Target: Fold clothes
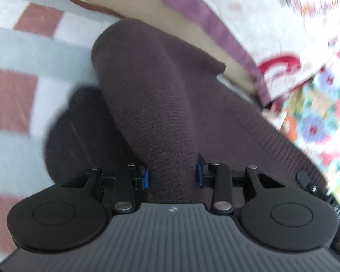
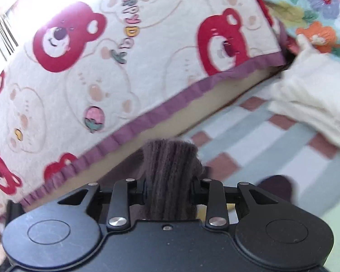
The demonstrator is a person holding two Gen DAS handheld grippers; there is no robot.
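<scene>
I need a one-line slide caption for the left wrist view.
Left hand-held gripper closed on a fold of the dark brown knit garment above a checked cover.

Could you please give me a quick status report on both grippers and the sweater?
Left gripper shut on dark brown knit sweater. Right gripper shut on its bunched edge. White folded cloth beside, not blocking.

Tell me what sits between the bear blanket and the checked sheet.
In the right wrist view, a plain beige band runs under the bear blanket's purple trim, above the checked sheet.

Left gripper (image 1: pixel 172 176): grey ribbed body, black round discs, silver screws, blue-tipped fingers (image 1: pixel 146 178). Right gripper (image 2: pixel 168 189): all black.
</scene>
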